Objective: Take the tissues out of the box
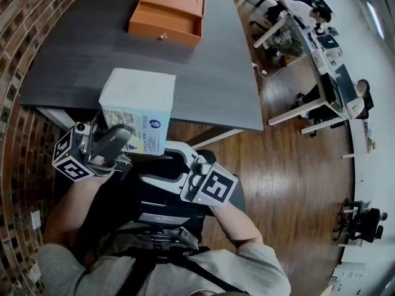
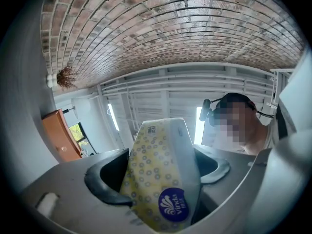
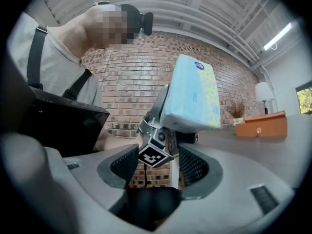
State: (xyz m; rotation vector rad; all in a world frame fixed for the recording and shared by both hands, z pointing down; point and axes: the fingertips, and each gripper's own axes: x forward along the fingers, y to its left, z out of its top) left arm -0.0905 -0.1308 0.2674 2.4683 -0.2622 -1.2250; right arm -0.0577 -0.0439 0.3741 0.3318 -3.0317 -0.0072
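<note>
A soft pack of tissues (image 1: 138, 106), white on top with pale blue and yellow printed sides, hangs in the air over the table's near edge. My left gripper (image 1: 117, 142) is shut on its lower end. In the left gripper view the pack (image 2: 161, 174) fills the gap between the jaws. The orange box (image 1: 166, 16) lies at the far side of the dark table (image 1: 92, 48), its drawer pulled out. My right gripper (image 1: 176, 159) stands open just right of the pack, nothing between its jaws. From the right gripper view (image 3: 156, 167) the pack (image 3: 192, 94) shows up above.
A brick wall (image 1: 24, 17) runs along the left of the table. Wooden floor (image 1: 278, 165) lies to the right, with white office desks (image 1: 321, 60) and seated people beyond. The orange box (image 3: 261, 123) also shows at the right gripper view's right edge.
</note>
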